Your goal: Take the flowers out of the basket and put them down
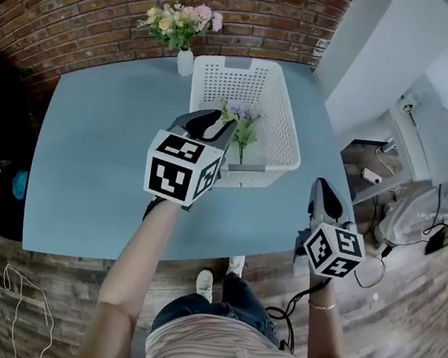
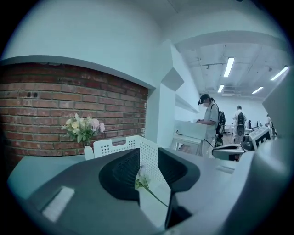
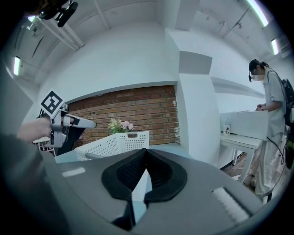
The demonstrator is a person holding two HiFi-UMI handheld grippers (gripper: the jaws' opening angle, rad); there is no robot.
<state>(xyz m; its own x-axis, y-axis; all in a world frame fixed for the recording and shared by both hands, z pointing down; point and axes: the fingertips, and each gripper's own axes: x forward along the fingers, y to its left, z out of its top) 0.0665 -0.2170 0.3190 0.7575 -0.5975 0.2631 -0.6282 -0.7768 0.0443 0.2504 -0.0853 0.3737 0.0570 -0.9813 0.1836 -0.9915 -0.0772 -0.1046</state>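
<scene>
A: Right gripper [image 1: 323,189] is pinched shut and empty, parked at five o'clock off the basket [image 1: 214,77]. Left gripper [image 1: 219,123] is unclenched over the front rim.

B: Flowers [image 1: 244,125] lie inside at its twelve o'clock, stem between the jaws. Close low on the stem, then lift straight clear of the rim

I can read no words, numbers or brand names anywhere. The only print is black-and-white square markers on the cube [image 1: 180,167] of my left hand-held gripper [image 1: 221,120] and the cube [image 1: 334,250] of my right hand-held gripper [image 1: 323,186].
</scene>
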